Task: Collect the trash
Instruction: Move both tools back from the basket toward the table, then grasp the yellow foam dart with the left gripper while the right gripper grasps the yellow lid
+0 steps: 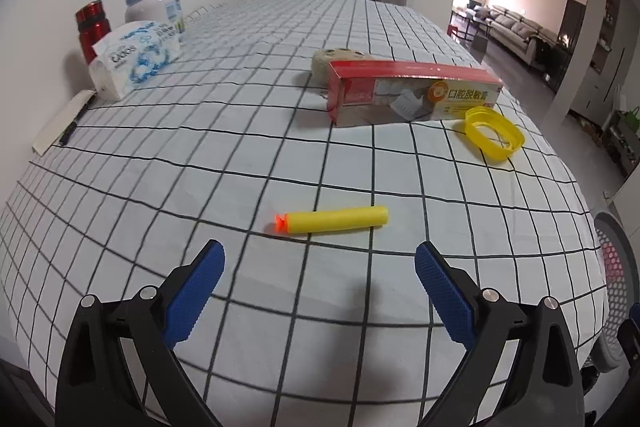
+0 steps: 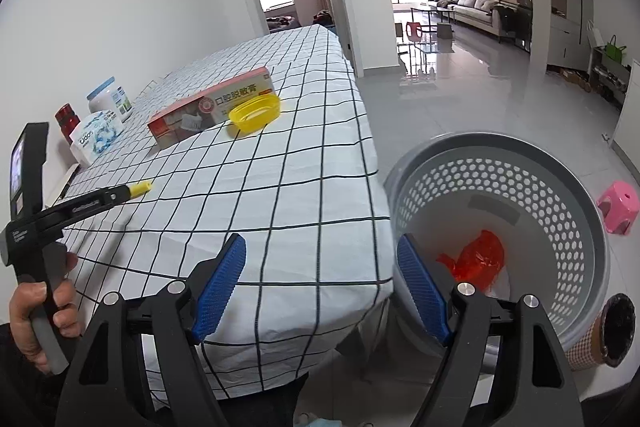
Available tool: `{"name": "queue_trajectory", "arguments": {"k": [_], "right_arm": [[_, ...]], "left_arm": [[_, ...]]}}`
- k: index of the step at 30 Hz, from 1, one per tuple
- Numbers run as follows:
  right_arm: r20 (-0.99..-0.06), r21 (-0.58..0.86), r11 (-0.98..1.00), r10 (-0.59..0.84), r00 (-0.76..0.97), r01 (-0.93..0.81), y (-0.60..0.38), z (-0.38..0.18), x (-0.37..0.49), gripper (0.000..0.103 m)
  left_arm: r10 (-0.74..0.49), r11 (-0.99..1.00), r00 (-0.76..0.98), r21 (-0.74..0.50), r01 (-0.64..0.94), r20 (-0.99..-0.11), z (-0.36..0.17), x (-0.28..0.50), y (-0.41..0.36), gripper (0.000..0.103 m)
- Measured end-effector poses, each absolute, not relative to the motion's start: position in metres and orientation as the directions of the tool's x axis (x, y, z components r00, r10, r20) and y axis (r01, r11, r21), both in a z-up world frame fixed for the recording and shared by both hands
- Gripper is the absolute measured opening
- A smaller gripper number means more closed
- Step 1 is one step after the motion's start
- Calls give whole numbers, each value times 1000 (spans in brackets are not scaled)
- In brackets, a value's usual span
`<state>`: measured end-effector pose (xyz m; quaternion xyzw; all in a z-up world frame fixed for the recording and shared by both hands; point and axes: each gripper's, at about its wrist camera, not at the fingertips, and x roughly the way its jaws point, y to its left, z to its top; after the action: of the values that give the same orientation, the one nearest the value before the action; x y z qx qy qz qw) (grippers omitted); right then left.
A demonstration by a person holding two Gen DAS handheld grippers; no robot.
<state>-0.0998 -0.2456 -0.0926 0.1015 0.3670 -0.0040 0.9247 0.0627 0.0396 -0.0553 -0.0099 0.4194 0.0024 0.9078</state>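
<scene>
A yellow foam dart (image 1: pixel 334 219) with an orange tip lies on the checked tablecloth (image 1: pixel 240 147), just ahead of my open, empty left gripper (image 1: pixel 320 259). Farther back lie a red toothpaste box (image 1: pixel 412 93), a yellow plastic lid (image 1: pixel 494 133) and a beige lump (image 1: pixel 336 61). My right gripper (image 2: pixel 320 251) is open and empty, at the table's near corner beside a grey perforated basket (image 2: pixel 560 187) on the floor, which holds a red plastic bag (image 2: pixel 478 259). The box (image 2: pixel 212 107), lid (image 2: pixel 254 113) and dart (image 2: pixel 140 188) also show in the right wrist view.
A tissue pack (image 1: pixel 136 57), a red flask (image 1: pixel 92 29), a white jar (image 1: pixel 154 7) and a pen on a white strip (image 1: pixel 64 125) sit along the wall. A pink stool (image 2: pixel 618 207) and a brown cup (image 2: pixel 600 331) stand on the floor by the basket.
</scene>
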Motion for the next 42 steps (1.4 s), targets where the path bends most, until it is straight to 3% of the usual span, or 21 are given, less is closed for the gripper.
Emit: {"name": "queue_trajectory", "arguments": {"k": [13, 15, 17, 20, 31, 40, 42], "right_arm": [[-686, 185, 979, 69, 725, 82, -247, -90, -81, 75], [-689, 188, 979, 75, 721, 77, -246, -91, -77, 75], [-691, 188, 980, 81, 718, 70, -244, -91, -73, 75], [-693, 188, 980, 89, 716, 60, -240, -92, -69, 75], [-701, 179, 984, 119, 703, 12, -225, -94, -37, 75], [-716, 94, 991, 135, 685, -96, -198, -83, 46, 75], [-728, 66, 990, 136, 672, -128, -192, -83, 63, 81]], "left_arm": [[26, 1000, 591, 13, -26, -806, -69, 95, 30, 94], [25, 1000, 589, 12, -26, -808, -69, 97, 30, 89], [14, 1000, 578, 4, -19, -816, -71, 100, 31, 77], [1, 1000, 580, -6, -9, -815, -72, 99, 31, 68], [-2, 1000, 649, 6, 10, -761, -55, 89, 33, 68], [19, 1000, 700, 15, -12, -714, -39, 95, 44, 68], [21, 1000, 703, 12, -19, -711, -39, 99, 46, 68]]}}
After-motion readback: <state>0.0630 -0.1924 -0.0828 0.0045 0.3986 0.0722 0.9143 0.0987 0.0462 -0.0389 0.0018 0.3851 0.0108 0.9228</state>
